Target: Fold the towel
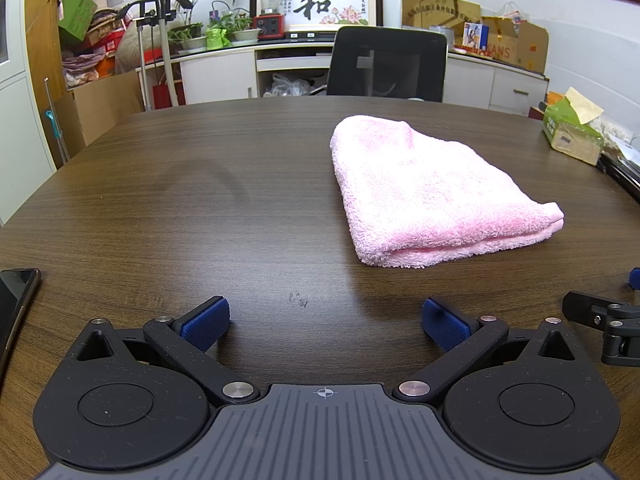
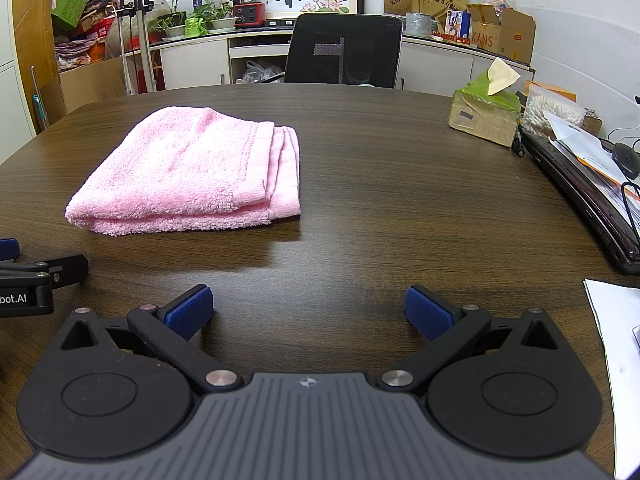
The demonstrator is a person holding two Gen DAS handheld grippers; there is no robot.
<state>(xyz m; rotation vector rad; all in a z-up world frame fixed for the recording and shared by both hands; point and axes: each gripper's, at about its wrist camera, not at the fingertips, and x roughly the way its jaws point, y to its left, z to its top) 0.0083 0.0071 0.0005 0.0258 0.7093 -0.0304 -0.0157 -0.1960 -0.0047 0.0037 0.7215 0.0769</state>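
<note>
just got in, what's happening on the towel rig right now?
A person holds a handheld gripper in each hand over a dark wood table. Nothing is being handled: the left gripper and the right gripper are both open and empty, on the near side of the pink towel and apart from it. The towel lies already folded into a compact stack of several layers, hemmed edges on its right side. It looks like the fold is done, though I can't say that for sure.
</note>
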